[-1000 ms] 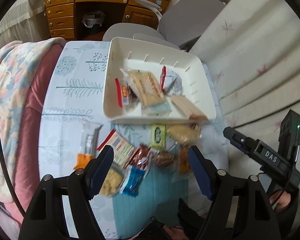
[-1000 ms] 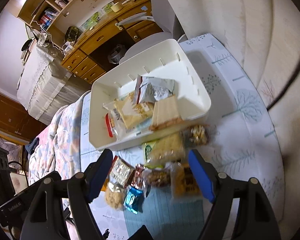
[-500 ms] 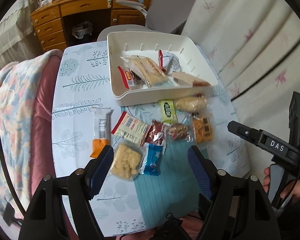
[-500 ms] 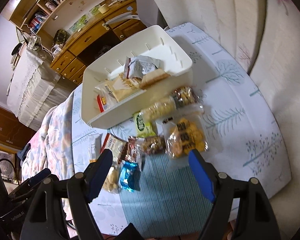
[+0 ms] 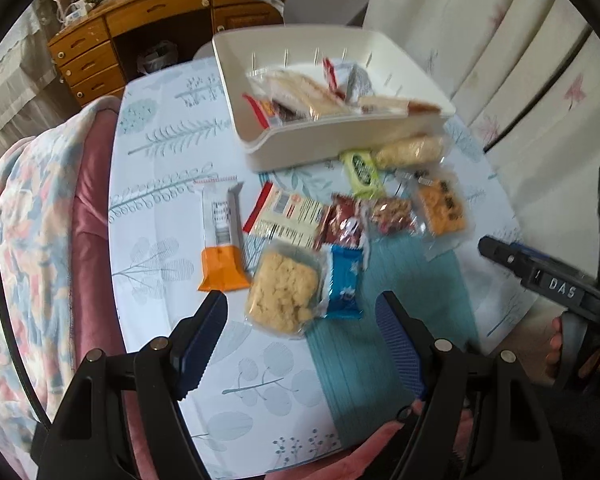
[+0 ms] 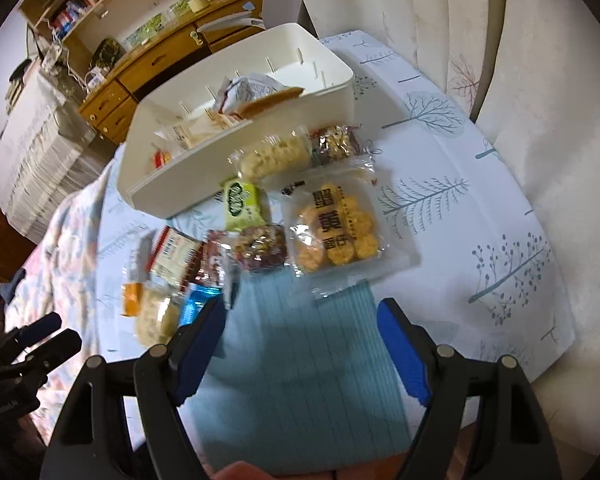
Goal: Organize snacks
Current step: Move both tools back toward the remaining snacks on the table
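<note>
A white bin (image 5: 352,144) (image 6: 260,136) at the table's far side holds several wrapped snacks. Loose snacks lie in front of it: an orange-ended bar (image 5: 222,240), a pale crumbly cake (image 5: 284,296), a blue packet (image 5: 342,284), a red-and-white packet (image 5: 288,216), a green packet (image 5: 362,168) (image 6: 244,200), and a clear bag of yellow biscuits (image 5: 440,206) (image 6: 336,228). My left gripper (image 5: 302,344) is open and empty, just short of the crumbly cake. My right gripper (image 6: 300,344) is open and empty over the teal mat (image 6: 300,380), short of the yellow biscuits.
The table has a tree-print cloth (image 5: 168,184). A floral blanket on a pink seat (image 5: 32,216) lies to the left. A wooden desk (image 5: 140,24) and a grey chair stand beyond the bin. Curtains (image 6: 540,80) hang on the right.
Both grippers have pulled back from the bin and dropped lower toward the near edge. The loose snacks now fill more of both views. Both stay open and empty.
</note>
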`<state>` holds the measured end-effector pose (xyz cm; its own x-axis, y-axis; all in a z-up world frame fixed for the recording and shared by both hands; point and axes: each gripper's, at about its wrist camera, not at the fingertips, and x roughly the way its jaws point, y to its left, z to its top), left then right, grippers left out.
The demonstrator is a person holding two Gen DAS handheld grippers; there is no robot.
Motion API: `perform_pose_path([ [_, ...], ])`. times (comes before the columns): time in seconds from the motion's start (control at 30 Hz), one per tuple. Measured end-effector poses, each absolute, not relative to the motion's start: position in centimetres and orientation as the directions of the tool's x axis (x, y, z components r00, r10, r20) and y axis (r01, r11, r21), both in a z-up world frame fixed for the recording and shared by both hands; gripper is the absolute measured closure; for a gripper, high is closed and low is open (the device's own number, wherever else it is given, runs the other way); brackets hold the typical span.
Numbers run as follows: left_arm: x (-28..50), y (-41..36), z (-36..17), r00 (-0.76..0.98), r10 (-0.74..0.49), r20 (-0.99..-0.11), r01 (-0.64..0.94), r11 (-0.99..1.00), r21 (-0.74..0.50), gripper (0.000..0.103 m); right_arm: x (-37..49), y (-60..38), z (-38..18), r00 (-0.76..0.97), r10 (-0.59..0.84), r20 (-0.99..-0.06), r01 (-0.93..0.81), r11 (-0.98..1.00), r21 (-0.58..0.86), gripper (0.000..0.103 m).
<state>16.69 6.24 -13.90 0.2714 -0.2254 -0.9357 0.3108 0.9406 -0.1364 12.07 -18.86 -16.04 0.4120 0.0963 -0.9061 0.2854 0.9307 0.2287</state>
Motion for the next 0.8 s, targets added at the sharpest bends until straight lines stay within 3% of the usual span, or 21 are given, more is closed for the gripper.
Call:
perform_pose_path([
  [0.5, 18.8, 5.7, -21.4, 0.086, -0.168, -0.982, 0.283, 0.949, -0.138, 0.028, 14.1, -19.0, -19.8, 0.372, 0.033, -0.927, 0.236, 0.963, 0.130, 0.024],
  [0.6, 19.4, 5.6, -22.6, 0.063, -0.136, -0.989, 0.266, 0.957, -0.115, 0.028, 14.7, -19.0, -20.5, 0.357, 0.011, -0.934, 0.225, 0.970, 0.097, 0.016],
  [0.8, 20.5, 5.9, -24.5, 0.044, -0.088, -0.995, 0.230, 0.970, -0.076, 0.028, 15.9, -18.9, -21.8, 0.337, -0.022, -0.941, 0.190, 0.981, 0.045, 0.015],
])
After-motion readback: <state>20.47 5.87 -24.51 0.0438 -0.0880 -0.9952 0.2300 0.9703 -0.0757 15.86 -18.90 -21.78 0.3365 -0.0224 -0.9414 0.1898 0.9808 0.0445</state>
